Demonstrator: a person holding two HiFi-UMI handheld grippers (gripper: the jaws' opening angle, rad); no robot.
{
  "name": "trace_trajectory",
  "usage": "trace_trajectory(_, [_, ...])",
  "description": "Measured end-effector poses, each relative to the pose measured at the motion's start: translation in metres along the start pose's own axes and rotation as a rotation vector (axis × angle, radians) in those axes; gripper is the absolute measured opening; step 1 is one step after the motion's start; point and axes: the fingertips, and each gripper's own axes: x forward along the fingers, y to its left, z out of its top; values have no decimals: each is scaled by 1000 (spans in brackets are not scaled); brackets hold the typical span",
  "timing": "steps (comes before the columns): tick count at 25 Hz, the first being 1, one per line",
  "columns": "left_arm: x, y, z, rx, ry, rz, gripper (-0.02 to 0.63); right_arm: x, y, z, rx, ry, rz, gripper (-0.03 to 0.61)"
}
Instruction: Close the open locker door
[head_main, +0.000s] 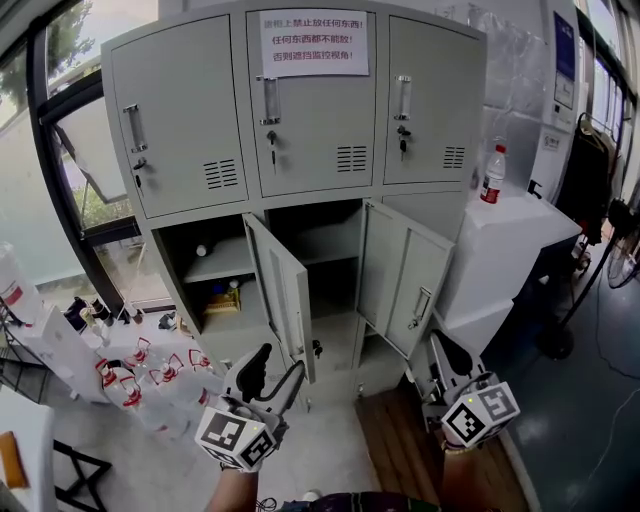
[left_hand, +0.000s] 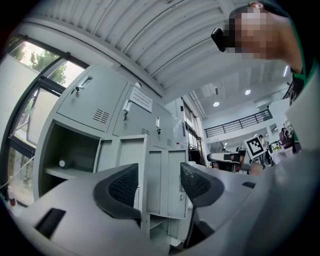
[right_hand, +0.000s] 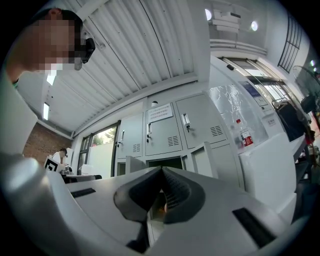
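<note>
A grey locker cabinet (head_main: 300, 110) stands ahead with its three upper doors closed. Two lower doors stand open: the lower left door (head_main: 285, 290) swings out toward me, and the lower middle door (head_main: 405, 275) with its handle (head_main: 420, 305) angles out to the right. My left gripper (head_main: 270, 375) is low in front of the left door, open, with nothing between its pads (left_hand: 122, 185); it is apart from the door. My right gripper (head_main: 445, 360) is below the middle door, shut and empty (right_hand: 161, 192). Both point at the lockers (left_hand: 150, 165).
The open left compartment holds a shelf (head_main: 225, 262) with small items. Plastic bottles and bags (head_main: 140, 365) lie on the floor at left. A white cabinet (head_main: 510, 235) with a red-labelled bottle (head_main: 492, 175) stands right of the lockers. A window (head_main: 60, 150) is at left.
</note>
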Motion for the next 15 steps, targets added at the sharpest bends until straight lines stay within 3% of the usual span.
trace_trajectory(2, [6, -2, -3, 3, 8, -12, 295, 1, 0, -4, 5, 3, 9, 6])
trace_trajectory(8, [26, -3, -18, -4, 26, -61, 297, 12, -2, -14, 18, 14, 34, 7])
trace_trajectory(15, [56, 18, -46, 2, 71, -33, 296, 22, -1, -25, 20, 27, 60, 6])
